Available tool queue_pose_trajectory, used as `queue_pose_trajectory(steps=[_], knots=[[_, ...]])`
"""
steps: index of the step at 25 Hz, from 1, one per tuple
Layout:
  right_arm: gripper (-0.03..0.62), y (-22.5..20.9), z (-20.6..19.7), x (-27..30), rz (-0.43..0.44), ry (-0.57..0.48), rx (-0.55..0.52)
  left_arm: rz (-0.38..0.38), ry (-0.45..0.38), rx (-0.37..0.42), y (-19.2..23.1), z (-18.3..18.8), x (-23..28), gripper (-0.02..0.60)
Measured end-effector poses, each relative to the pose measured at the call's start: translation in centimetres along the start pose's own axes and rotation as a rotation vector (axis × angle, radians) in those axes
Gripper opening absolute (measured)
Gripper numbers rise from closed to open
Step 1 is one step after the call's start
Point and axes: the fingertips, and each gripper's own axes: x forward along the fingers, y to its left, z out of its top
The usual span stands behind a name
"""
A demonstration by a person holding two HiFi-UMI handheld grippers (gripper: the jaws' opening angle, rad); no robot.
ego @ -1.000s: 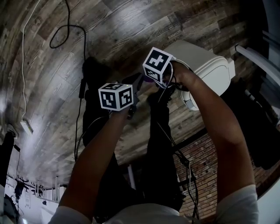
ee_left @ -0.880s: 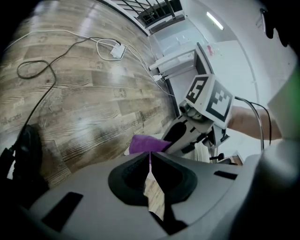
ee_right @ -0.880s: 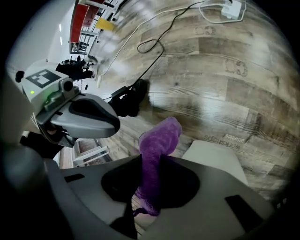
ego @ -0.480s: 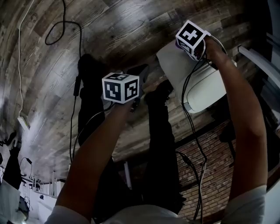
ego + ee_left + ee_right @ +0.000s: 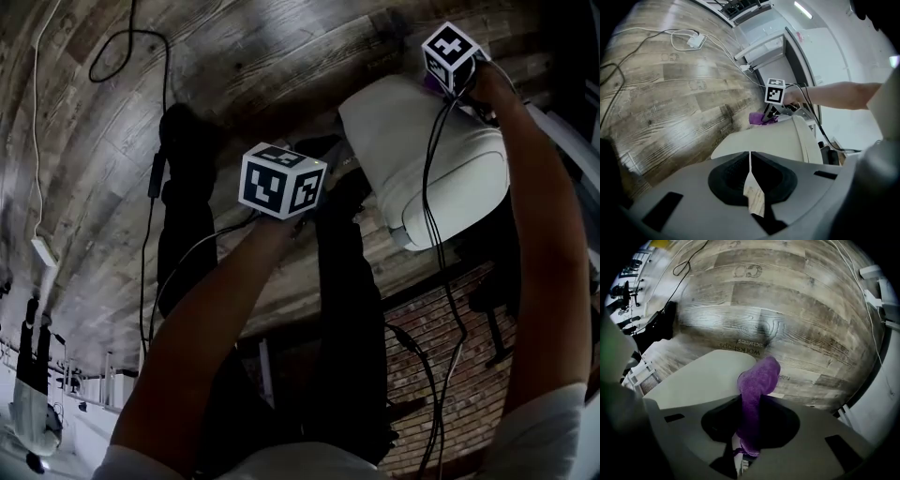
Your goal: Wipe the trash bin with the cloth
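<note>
My right gripper (image 5: 751, 408) was clamped on the purple cloth (image 5: 757, 385), its two jaws closed on the fabric. The cloth's bunched free end stuck out ahead of them. That end met the far rim of the trash bin (image 5: 703, 380), a pale, off-white bin with a smooth, rounded lid. From the left gripper view, the cloth (image 5: 761, 118) showed as a small purple wad at the lid's far edge, just under the right gripper's marker cube (image 5: 775, 91).

My left gripper (image 5: 750, 164) held nothing I could name. Its jaws were drawn together along a thin seam, with a pale sliver showing at the join. It pointed along the bin's lid (image 5: 764, 143) from the near side. Whether it touched the lid I could not tell.

Seen from my head, the left gripper's cube (image 5: 281, 183) hung just beside the bin (image 5: 412, 159), over my dark trouser legs (image 5: 337, 309). The right gripper's cube (image 5: 453, 56) was at the bin's far end, with my arm stretched out across the lid.

The bin stood on a grey-brown wood plank floor (image 5: 234, 56). A black cable (image 5: 122, 47) looped across the boards well apart from the bin, and a white cable (image 5: 37, 141) ran along beyond it. A brick-patterned surface (image 5: 422, 347) lay on the bin's near side.
</note>
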Motion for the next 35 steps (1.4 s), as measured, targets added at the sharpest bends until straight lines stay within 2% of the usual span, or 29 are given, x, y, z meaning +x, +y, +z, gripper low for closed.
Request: queue_pose_trajectory(steps=[8, 18, 26, 35], knots=[[0.097, 1.5, 0.4, 1.3, 0.048, 0.035, 0.03, 0.006, 0.022, -0.011, 0.4, -0.7, 0.6, 0.003], [0.097, 5.0, 2.4, 0.9, 0.043, 0.016, 0.009, -0.009, -0.005, -0.014, 0.0, 0.8, 0.6, 0.003], [0.097, 10.9, 4.7, 1.3, 0.098, 0.018, -0.031, -0.003, -0.009, -0.031, 1.3, 0.0, -0.6, 0.003], [0.097, 20.4, 7.0, 2.6, 0.189, 0.021, -0.096, 0.031, -0.047, -0.057, 3.6, 0.4, -2.9, 0.003]])
